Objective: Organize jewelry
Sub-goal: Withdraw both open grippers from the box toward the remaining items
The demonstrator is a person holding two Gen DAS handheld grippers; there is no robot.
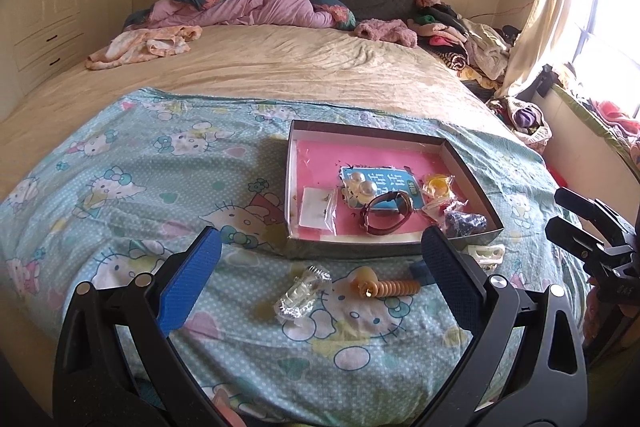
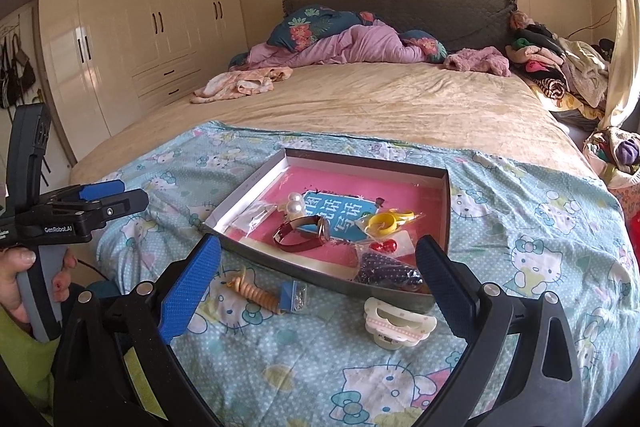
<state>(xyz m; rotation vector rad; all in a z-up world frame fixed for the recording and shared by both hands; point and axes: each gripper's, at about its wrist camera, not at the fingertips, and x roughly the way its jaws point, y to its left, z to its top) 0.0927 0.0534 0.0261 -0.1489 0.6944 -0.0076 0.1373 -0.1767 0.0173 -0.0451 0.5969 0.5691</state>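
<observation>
A shallow grey box [image 1: 372, 131] [image 2: 244, 187] with a pink lining lies on a Hello Kitty cloth [image 1: 120, 179] [image 2: 540, 227]. Inside are a dark red watch [image 1: 386, 215] [image 2: 304, 235], pearl earrings [image 1: 362, 183] [image 2: 295, 209], yellow rings in a bag [image 1: 436, 185] [image 2: 386, 223], a dark beaded item [image 1: 464, 223] [image 2: 388, 271] and a small bag [image 1: 318, 207]. In front of the box lie a clear crystal piece [image 1: 302, 293], an orange spiral piece [image 1: 390, 285] [image 2: 256, 291] and a white hair clip [image 1: 486, 253] [image 2: 398, 323]. My left gripper [image 1: 320, 267] and right gripper [image 2: 320, 267] are both open and empty, above these loose items.
The bed [image 1: 280, 67] holds a purple quilt [image 1: 248, 9] at the head and piled clothes [image 1: 460, 35] on the right. Wardrobes [image 2: 140, 19] stand on the left, a curtain and window [image 1: 560, 7] on the right. The left gripper shows in the right wrist view [image 2: 100, 203].
</observation>
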